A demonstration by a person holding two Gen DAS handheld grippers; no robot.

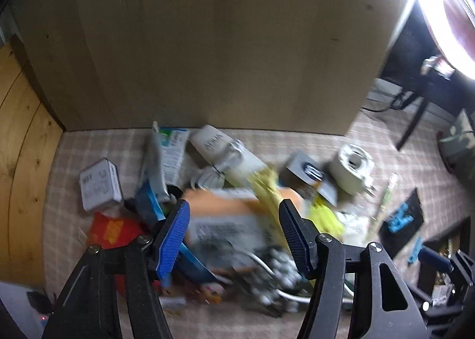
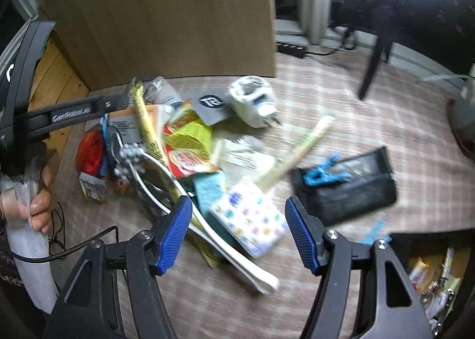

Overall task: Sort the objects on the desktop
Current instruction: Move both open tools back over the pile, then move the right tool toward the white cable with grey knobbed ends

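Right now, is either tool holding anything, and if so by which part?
Nothing is held. The left tool and the right tool are both open above the pile, with nothing pinched between their blue pads.

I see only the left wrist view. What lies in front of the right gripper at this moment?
Observer: A white packet with small coloured prints shows between the jaws of the right gripper.
Operator: Is the packet gripped?
Observer: No, the jaws stand wide open, apart from it.
Operator: At my right edge I see a blurred blue shape on something black. What is it?
Observer: A blue plastic clip lying on a black mesh pouch.
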